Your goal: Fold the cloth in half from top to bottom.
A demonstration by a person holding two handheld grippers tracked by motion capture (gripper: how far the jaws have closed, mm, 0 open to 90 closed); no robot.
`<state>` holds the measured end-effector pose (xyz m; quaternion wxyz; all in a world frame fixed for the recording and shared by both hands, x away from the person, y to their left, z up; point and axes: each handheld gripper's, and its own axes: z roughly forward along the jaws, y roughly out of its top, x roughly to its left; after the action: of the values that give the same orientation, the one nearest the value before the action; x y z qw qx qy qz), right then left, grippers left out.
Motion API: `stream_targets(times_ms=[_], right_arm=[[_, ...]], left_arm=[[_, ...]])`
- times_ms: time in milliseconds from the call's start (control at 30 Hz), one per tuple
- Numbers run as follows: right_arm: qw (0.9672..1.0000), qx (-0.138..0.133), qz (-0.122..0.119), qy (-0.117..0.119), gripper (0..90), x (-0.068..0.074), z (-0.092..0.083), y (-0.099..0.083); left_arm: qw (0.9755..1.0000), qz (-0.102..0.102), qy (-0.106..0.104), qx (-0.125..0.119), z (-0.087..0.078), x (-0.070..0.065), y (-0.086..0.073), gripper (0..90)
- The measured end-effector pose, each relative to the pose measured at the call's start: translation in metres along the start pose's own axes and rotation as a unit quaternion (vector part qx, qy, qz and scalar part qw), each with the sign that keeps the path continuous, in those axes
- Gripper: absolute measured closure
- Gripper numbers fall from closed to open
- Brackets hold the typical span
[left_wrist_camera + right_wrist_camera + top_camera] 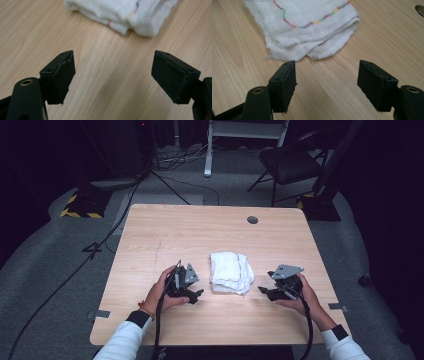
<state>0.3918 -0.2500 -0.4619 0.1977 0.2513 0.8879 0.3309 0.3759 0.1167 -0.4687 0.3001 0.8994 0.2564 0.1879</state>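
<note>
Towel folded on table, 2 grippers flanking, jaws apart, empty

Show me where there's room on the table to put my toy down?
The far half of the table, beyond the folded cloth up to the round hole, is bare. It's crowded near the front, where the left gripper and right gripper flank the cloth.

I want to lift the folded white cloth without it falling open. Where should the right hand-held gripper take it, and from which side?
Probably at the layered edge of the folded white cloth that faces the right hand-held gripper, coming in low and level from the cloth's right side. There the layers lie stacked with open ends, so one jaw could slide under the stack and one over it. The jaws stand open with nothing between them.
</note>
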Motion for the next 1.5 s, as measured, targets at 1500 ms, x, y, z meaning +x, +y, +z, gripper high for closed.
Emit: stream_targets(times_ms=[1500], right_arm=[[0.9844, -0.018, 0.168, -0.049, 22.1, -0.034, -0.062, -0.133]], left_arm=[[0.99, -0.141, -0.01, -0.004, -0.053, 0.036, -0.123, 17.5]])
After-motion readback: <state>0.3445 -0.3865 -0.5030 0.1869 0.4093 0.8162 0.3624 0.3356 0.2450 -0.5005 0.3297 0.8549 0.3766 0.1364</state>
